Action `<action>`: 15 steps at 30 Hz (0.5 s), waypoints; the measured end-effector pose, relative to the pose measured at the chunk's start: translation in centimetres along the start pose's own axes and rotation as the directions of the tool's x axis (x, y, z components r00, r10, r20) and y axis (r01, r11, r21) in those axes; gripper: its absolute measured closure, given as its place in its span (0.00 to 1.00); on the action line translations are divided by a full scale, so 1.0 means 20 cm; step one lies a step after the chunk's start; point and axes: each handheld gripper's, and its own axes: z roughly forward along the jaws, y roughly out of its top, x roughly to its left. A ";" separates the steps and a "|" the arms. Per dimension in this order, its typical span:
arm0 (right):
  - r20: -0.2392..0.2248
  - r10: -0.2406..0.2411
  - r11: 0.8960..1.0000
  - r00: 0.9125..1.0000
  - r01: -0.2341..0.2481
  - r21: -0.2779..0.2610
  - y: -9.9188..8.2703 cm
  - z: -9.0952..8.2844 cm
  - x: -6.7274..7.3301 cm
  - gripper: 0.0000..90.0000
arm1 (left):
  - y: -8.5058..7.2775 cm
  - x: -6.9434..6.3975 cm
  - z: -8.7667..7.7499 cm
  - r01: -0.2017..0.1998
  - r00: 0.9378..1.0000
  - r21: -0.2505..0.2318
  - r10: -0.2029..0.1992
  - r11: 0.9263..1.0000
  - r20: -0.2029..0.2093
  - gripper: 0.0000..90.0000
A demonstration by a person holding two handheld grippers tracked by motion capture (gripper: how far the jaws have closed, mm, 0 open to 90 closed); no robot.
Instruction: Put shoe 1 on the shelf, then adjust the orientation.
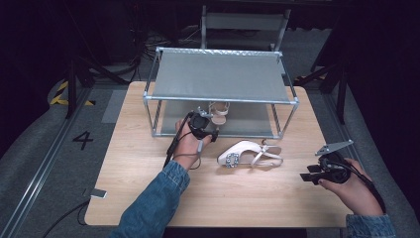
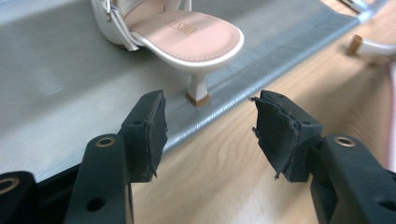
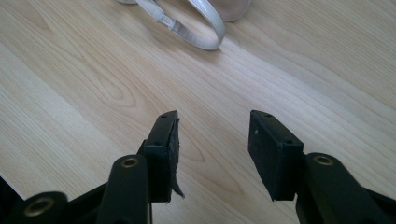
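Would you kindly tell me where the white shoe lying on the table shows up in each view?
High view: white shoe lies at centre, in front of the rack.
Left gripper view: its heel, top right corner.
Right gripper view: its strap, top edge.
Shared landmark: the wooden table.

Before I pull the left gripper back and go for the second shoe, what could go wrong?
The shelved shoe has its heel near the shelf edge; a nudge from the open left gripper could tip it off. The table shoe lies on its side, so the open right gripper may catch only its strap.
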 end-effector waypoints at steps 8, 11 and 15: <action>-0.018 -0.046 0.999 0.999 0.046 -0.009 0.08 0.04 0.05 0.64 | -0.08 0.00 -0.20 -0.004 1.000 0.018 0.004 1.000 -0.006 0.45; -0.018 -0.071 0.997 0.997 0.071 -0.015 0.11 0.05 0.07 0.64 | -0.11 0.01 -0.25 -0.007 1.000 0.037 0.008 0.999 -0.014 0.41; -0.027 -0.098 0.995 0.995 0.098 -0.013 0.16 0.07 0.10 0.65 | -0.15 0.03 -0.31 0.006 1.000 0.049 -0.005 0.999 -0.026 0.37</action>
